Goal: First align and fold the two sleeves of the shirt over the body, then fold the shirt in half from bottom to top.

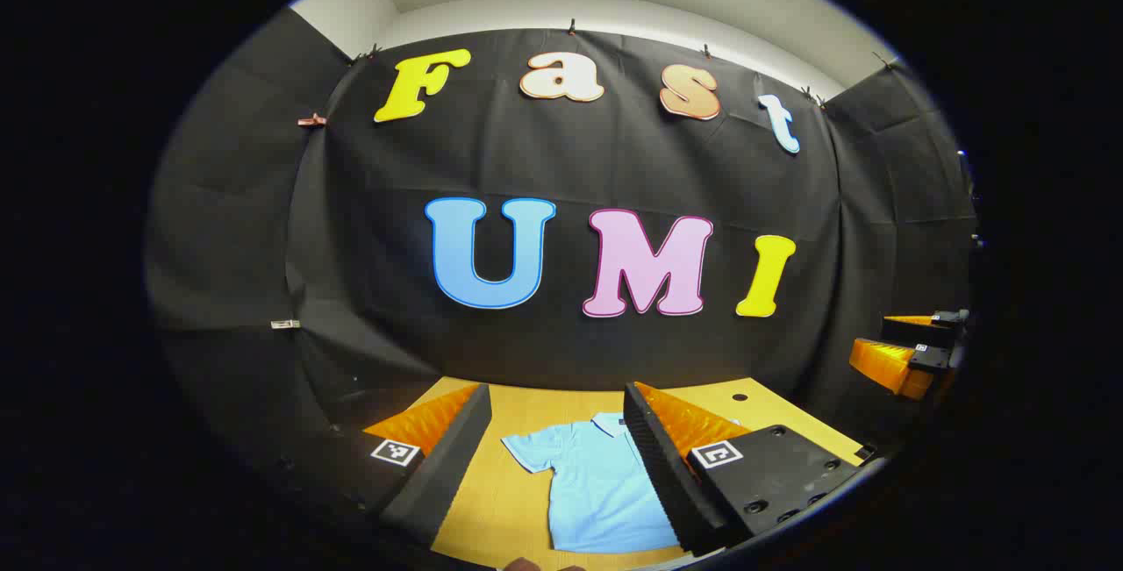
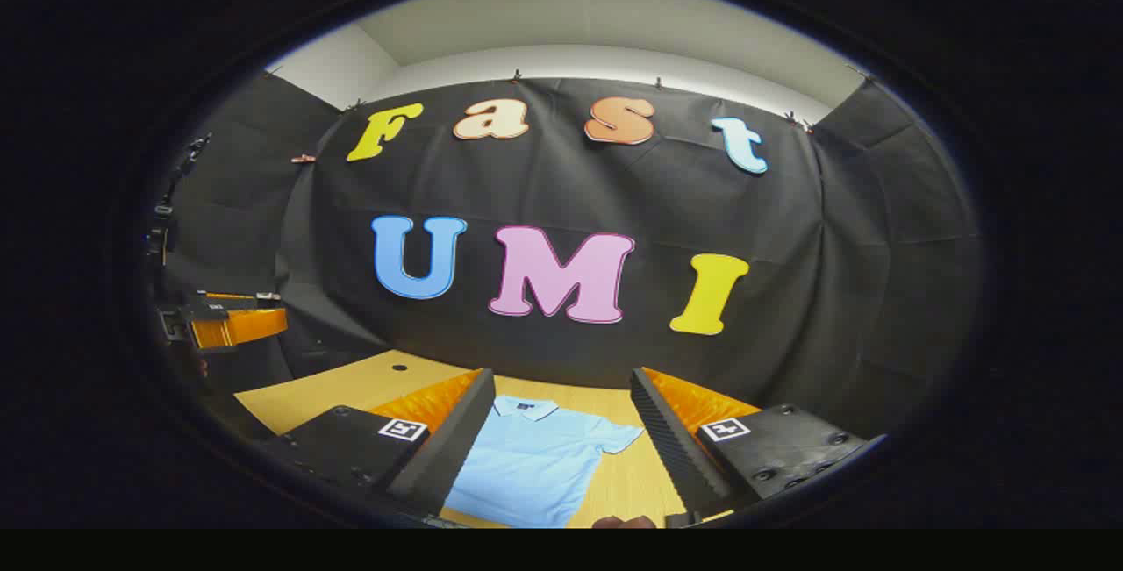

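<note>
A light-blue polo shirt (image 1: 597,492) is laid flat on the wooden table (image 1: 535,409), collar far. It is judged light, soft and limp; each sleeve (image 1: 531,450) is best pinched at its hem. The left gripper (image 1: 557,466) and right gripper (image 2: 557,453) are held spread, empty, above it. No garment label can be read.

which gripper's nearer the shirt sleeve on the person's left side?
Left. The left gripper hovers open with that sleeve framed between its fingers. The right gripper hovers open over the shirt's opposite sleeve, farther across.
</note>
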The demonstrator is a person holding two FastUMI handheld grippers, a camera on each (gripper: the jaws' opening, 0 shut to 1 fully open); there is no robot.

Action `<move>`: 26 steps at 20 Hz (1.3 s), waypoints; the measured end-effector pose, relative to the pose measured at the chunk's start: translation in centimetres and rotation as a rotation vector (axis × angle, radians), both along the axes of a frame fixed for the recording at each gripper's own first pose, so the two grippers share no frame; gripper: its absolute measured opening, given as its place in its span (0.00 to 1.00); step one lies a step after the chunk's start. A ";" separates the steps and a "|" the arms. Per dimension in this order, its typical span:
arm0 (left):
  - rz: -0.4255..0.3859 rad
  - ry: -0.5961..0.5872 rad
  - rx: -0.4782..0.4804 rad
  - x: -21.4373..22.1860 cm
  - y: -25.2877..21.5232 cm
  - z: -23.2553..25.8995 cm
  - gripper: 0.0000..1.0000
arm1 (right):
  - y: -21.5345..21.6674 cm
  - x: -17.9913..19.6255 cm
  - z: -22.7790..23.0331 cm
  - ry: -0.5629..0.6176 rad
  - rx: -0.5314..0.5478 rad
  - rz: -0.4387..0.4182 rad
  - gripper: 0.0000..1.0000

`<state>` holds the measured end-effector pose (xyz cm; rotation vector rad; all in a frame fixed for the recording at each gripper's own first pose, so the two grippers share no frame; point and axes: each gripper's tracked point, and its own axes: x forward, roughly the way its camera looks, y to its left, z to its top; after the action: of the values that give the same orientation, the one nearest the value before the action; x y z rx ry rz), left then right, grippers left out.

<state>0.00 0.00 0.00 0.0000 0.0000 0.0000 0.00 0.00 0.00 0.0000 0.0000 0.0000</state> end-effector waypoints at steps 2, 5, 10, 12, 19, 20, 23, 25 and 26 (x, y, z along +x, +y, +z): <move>-0.002 -0.002 -0.006 0.0 -0.3 0.2 0.96 | -0.2 -0.1 0.1 -0.005 -0.003 0.000 0.97; -0.005 -0.003 -0.022 -0.3 -0.2 0.2 0.96 | -0.5 -0.2 -0.1 0.007 -0.004 -0.005 0.99; -0.007 -0.005 -0.019 -0.4 0.3 0.2 0.96 | -0.5 -0.5 -0.2 0.013 0.003 -0.013 0.95; -0.012 -0.007 -0.030 -0.4 0.3 0.5 0.96 | -0.5 -0.6 -0.2 0.014 0.000 -0.016 0.99; -0.007 -0.010 -0.027 -0.9 1.3 0.5 0.96 | -0.2 -0.6 0.2 0.014 0.009 -0.018 0.97; -0.005 -0.011 -0.026 -1.0 1.5 0.8 0.96 | -0.1 -0.5 0.4 0.013 0.005 -0.017 0.96; -0.008 -0.009 -0.029 -1.1 1.9 0.7 0.96 | 0.0 -0.1 0.9 0.007 -0.020 -0.009 0.95; -0.015 -0.007 -0.028 -1.3 2.1 0.5 0.96 | 0.4 0.7 0.4 0.035 -0.032 0.020 0.97; -0.021 -0.006 -0.029 -1.4 2.1 0.4 0.96 | 0.8 0.9 -0.3 0.064 -0.035 0.042 0.97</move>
<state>-1.37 2.11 0.43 -0.0293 -0.0059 -0.0214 0.93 0.80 -0.33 -0.0354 0.0639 0.0424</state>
